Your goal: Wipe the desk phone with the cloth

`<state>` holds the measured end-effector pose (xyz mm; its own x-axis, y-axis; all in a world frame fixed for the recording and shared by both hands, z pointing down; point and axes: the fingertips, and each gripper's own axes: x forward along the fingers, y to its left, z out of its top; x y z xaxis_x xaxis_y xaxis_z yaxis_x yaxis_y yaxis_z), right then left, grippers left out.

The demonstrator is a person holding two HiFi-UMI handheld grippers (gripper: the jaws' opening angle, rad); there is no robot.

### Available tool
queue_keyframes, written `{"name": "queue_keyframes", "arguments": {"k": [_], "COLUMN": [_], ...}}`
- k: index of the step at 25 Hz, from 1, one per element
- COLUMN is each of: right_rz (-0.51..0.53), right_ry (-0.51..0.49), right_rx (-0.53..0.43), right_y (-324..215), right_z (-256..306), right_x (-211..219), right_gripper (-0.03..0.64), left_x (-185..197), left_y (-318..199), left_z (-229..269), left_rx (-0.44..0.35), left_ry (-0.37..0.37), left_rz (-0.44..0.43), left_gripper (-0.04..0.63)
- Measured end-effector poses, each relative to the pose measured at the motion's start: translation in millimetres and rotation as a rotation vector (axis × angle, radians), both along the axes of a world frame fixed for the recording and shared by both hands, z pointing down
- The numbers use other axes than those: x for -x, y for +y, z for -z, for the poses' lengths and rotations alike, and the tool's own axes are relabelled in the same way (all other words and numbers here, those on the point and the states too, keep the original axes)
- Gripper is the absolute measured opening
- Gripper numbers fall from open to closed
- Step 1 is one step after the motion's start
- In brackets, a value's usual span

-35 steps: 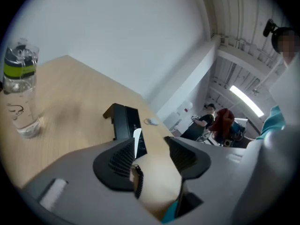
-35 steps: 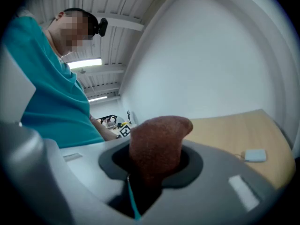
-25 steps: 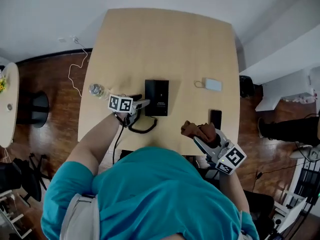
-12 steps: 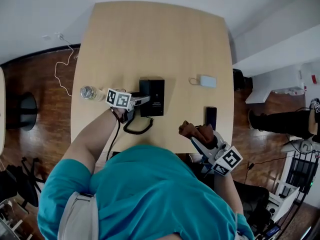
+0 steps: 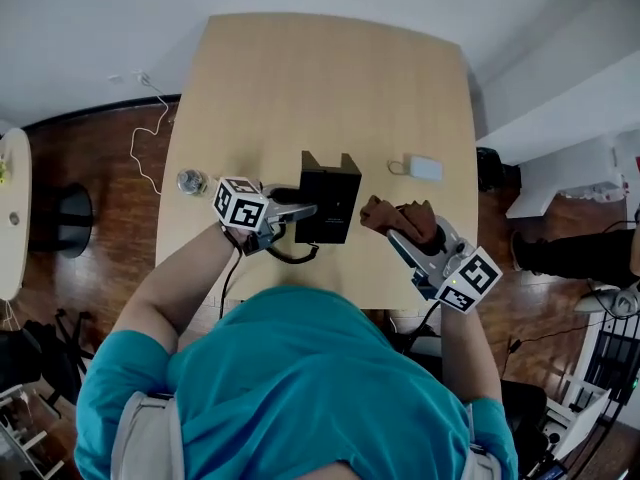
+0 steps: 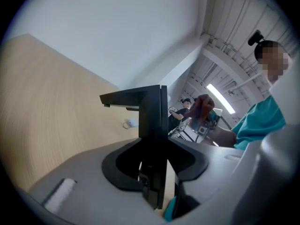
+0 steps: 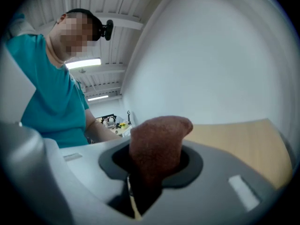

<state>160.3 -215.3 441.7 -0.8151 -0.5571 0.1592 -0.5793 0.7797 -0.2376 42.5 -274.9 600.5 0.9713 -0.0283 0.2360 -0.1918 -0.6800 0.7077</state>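
Note:
The black desk phone [image 5: 328, 206] is tipped up off the wooden table [image 5: 320, 88], its underside facing the head camera. My left gripper [image 5: 305, 211] is at the phone's left edge, jaws closing on it. In the left gripper view the phone [image 6: 152, 121] stands on edge between the jaws of that gripper [image 6: 154, 186]. My right gripper [image 5: 400, 232] is shut on a brown cloth [image 5: 384, 214], which hangs just right of the phone, close to its side. The cloth [image 7: 157, 144] sticks up out of the right gripper [image 7: 140, 191].
A black coiled cord [image 5: 288, 255] loops from the phone toward the table's near edge. A clear bottle [image 5: 192, 180] stands left of my left gripper. A small white device with a cable [image 5: 425, 169] lies at the right. A person in a teal shirt holds both grippers.
The phone lay flat on the table; now the left gripper has tipped it up on edge. The right gripper with the cloth moved up and left, close to the phone.

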Motion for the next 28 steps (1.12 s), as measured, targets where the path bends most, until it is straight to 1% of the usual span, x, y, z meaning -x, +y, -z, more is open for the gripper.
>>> {"name": "queue_keyframes", "arguments": {"k": [3,5,8,11,13,14,17,20,23,25,27,28], "right_rz": [0.013,0.045,0.140,0.257,0.310,0.318,0.303,0.285,0.247,0.215,0.223,0.251], "right_ry": [-0.032,-0.039,-0.071,-0.128,-0.145,-0.133,-0.043,0.029,0.094,0.126,0.089,0.058], "right_rx": [-0.042,-0.052,-0.009,0.054,0.093,0.110,0.173,0.216,0.210,0.185,0.138,0.112], "right_y": [-13.8,-20.6,-27.7,-28.0,-29.9,-33.4,-49.6,-61.4,-70.1,-75.4,-72.5,-67.7], "right_z": [25.7,41.0,56.6,55.9,47.3,40.7,10.7,-13.8,-24.4,-21.9,1.4,18.2], "right_x": [0.8,2.5,11.0,25.1,29.6,29.1,23.0,19.9,18.6,17.3,25.4,35.0], "right_gripper": [0.137,0.137,0.137,0.137,0.137,0.137,0.137,0.137,0.137,0.137,0.137,0.137], "left_x": [-1.7,-1.8,-1.0,0.0,2.1,3.8,8.4,10.4,13.8,14.1,12.3,10.8], "left_y": [15.9,28.7,48.3,62.0,65.6,66.2,66.4,68.7,69.6,67.9,66.9,66.9], "left_z": [34.8,57.3,90.6,113.9,119.0,120.7,127.9,129.3,126.6,124.7,122.2,120.8], "left_rx": [-0.044,-0.075,-0.126,-0.162,-0.176,-0.176,-0.178,-0.173,-0.151,-0.147,-0.155,-0.163], "left_ry": [0.025,0.047,0.100,0.141,0.143,0.143,0.168,0.178,0.186,0.185,0.174,0.164], "left_rz": [-0.062,-0.112,-0.189,-0.233,-0.236,-0.229,-0.202,-0.199,-0.179,-0.162,-0.162,-0.168], "left_gripper": [0.166,0.166,0.166,0.166,0.166,0.166,0.164,0.164,0.164,0.164,0.164,0.164]}}
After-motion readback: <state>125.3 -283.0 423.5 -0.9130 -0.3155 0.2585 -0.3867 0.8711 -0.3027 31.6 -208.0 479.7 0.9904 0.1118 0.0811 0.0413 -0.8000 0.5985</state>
